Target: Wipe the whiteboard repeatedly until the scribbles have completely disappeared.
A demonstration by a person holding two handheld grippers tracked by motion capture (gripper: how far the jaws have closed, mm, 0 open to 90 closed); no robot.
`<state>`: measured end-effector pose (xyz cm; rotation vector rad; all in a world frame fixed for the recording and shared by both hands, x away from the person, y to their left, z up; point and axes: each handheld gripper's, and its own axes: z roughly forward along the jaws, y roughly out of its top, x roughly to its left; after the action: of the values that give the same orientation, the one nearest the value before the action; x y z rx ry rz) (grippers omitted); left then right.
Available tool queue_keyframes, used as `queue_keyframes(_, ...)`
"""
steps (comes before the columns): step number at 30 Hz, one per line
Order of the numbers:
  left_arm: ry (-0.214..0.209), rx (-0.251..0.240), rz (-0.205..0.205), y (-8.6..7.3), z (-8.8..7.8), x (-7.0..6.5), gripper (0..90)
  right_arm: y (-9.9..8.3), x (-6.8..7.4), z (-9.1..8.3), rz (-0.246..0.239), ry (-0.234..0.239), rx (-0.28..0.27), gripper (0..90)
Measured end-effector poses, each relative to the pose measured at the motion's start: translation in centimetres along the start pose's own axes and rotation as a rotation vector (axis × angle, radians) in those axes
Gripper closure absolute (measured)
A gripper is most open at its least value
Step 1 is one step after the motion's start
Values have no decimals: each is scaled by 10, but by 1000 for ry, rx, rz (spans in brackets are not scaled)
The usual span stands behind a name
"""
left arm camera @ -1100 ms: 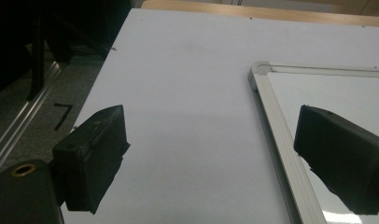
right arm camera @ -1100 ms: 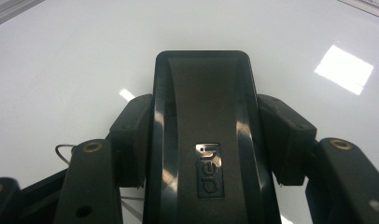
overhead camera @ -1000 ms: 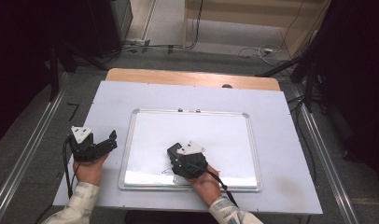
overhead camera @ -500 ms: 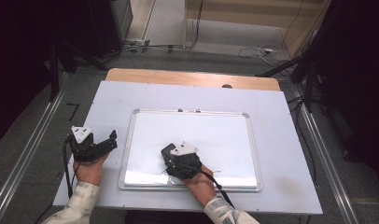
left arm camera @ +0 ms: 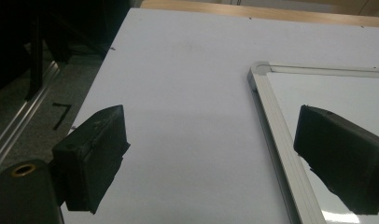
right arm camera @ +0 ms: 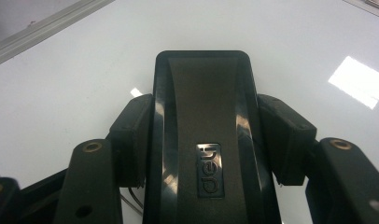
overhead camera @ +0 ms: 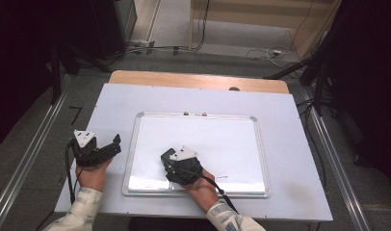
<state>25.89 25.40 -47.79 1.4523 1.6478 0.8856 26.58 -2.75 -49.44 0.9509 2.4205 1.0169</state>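
The right gripper (overhead camera: 170, 161) has its jaws clamped on a black whiteboard eraser (right arm camera: 202, 140), pressed flat on the whiteboard (overhead camera: 222, 139) near its seven o'clock corner. The eraser looks light and rigid, with a glossy, likely slippery plastic back, so gripping its long sides mid-length seems soundest. At nine o'clock of the board, the left gripper (overhead camera: 109, 147) rests on the white table (overhead camera: 290, 144), jaws spread wide, holding nothing.
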Motion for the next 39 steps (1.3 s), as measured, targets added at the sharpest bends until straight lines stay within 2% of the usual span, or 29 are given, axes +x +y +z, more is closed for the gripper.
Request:
queue_keyframes(11,0,-1,-3,0,-1,0,101,9,14,9,-23,18,0,392)
queue_keyframes(27,-1,-4,-7,1,-1,2,101,19,27,18,-41,38,2,393)
queue_keyframes(39,3,-5,-7,0,-2,3,101,22,28,21,-63,61,8,392)
